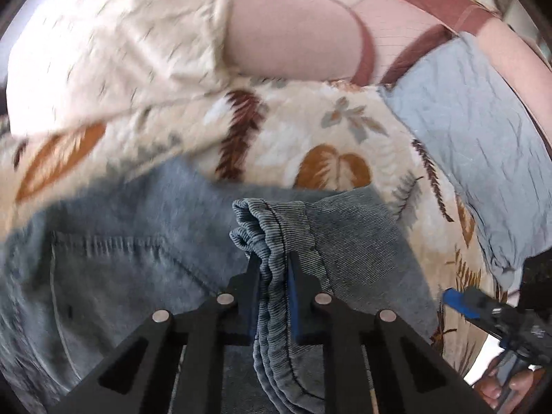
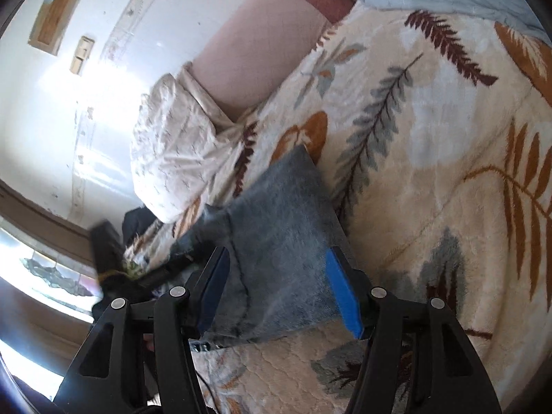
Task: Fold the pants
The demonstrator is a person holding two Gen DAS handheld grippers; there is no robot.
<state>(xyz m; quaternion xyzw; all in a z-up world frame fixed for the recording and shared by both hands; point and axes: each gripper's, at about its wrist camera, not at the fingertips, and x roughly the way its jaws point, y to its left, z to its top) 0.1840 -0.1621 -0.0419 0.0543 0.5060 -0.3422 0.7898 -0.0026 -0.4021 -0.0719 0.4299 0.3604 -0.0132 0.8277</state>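
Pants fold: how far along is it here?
Done: the pants lie doubled on the leaf-print blanket. In hand: the left claw pinches the gathered waistband; the right claw straddles the cloth, open. Left: the final fold and smoothing.

Each tool [image 1: 274, 264] is black, with blue pads [image 2: 343, 289] inside its two fingers and round silver screws [image 1: 323, 298].
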